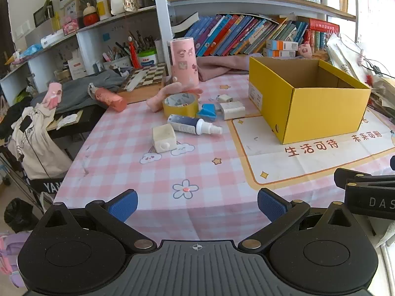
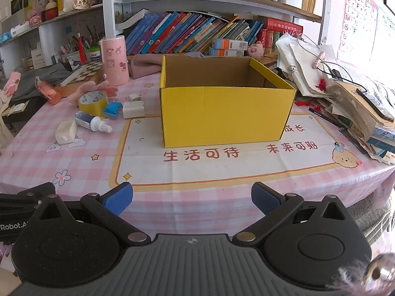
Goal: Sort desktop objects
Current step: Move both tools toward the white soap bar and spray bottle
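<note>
Hovering over table edge, angled down: left tongs (image 1: 197,203), right tongs (image 2: 192,197) spread wide, empty.

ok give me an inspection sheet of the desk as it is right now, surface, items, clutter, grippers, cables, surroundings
Surface: pink checked tablecloth with a white printed mat under the box.
Job's things: open yellow box, inside looks empty; left of it lie a tape roll, spray bottle, cream cube, blue clip, white adapter and a small white plug.
Clutter: pink cylinder upright behind the tape; paper and bag heap at the right edge.
Grippers: left gripper and right gripper both open, empty, over the near table edge.
Cables: black cord across the heap.
Surroundings: bookshelf behind, crowded with books.
</note>
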The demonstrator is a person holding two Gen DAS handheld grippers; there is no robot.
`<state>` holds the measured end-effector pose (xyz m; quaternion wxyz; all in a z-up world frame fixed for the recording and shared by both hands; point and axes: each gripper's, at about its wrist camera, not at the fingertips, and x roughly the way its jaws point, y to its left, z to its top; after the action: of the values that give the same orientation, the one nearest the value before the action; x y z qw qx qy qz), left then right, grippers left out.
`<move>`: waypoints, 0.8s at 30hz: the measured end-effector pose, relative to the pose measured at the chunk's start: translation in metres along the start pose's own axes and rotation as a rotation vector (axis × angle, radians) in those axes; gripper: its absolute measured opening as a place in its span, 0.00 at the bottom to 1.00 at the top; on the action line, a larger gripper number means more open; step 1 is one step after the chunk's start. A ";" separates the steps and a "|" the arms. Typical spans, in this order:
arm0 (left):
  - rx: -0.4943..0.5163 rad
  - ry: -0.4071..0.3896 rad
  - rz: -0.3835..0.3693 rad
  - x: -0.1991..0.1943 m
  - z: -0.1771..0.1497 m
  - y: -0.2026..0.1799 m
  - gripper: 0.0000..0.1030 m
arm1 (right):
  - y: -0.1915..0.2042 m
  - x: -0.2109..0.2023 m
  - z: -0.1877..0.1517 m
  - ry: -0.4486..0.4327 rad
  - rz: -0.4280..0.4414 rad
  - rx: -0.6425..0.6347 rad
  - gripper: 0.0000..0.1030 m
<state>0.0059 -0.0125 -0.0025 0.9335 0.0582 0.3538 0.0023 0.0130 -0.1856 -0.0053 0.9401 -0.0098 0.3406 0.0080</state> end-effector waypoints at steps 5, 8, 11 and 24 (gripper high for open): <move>0.000 0.000 0.001 0.000 0.000 0.001 1.00 | 0.002 0.002 0.001 0.001 0.003 -0.002 1.00; 0.000 0.001 0.002 0.001 0.001 0.001 1.00 | 0.004 0.003 0.001 0.001 0.005 -0.006 1.00; 0.001 0.001 0.003 0.001 0.001 0.002 1.00 | 0.005 0.004 0.002 0.002 0.005 -0.007 1.00; 0.009 0.003 -0.004 0.008 0.005 0.005 1.00 | 0.008 0.006 0.004 0.003 0.002 -0.009 1.00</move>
<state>0.0153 -0.0081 -0.0034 0.9327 0.0616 0.3554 -0.0011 0.0204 -0.1777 -0.0059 0.9395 -0.0138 0.3421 0.0107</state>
